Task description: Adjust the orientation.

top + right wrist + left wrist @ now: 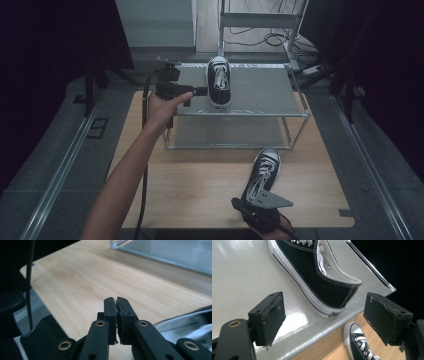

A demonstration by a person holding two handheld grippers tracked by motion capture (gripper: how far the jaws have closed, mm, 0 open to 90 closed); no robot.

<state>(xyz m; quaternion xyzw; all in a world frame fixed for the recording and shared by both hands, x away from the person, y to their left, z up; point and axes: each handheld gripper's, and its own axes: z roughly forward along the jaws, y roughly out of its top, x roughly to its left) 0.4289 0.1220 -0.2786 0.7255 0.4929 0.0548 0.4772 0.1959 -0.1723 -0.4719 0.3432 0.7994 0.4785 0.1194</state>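
Observation:
A black canvas shoe (pixel 219 82) with white laces stands on the top shelf of a metal rack (pixel 260 90), toe pointing away. My left gripper (pixel 200 91) is level with it, just left of its heel. In the left gripper view, the gripper (pixel 324 317) is open, the pads wide apart, and the shoe's heel (pixel 329 295) lies just beyond them, untouched. A second black shoe (pixel 264 172) lies on the wooden table (pixel 200 185) in front of the rack. My right gripper (pixel 237 204) sits beside its heel, and the right gripper view shows this gripper (pixel 116 302) shut on nothing.
The rack has a lower shelf (pixel 225 132) under the top one. The table's front edge (pixel 200 225) is close to my right hand. Cables trail from the left gripper down the table's left side. The second shoe (pixel 359 345) lies below the shelf edge.

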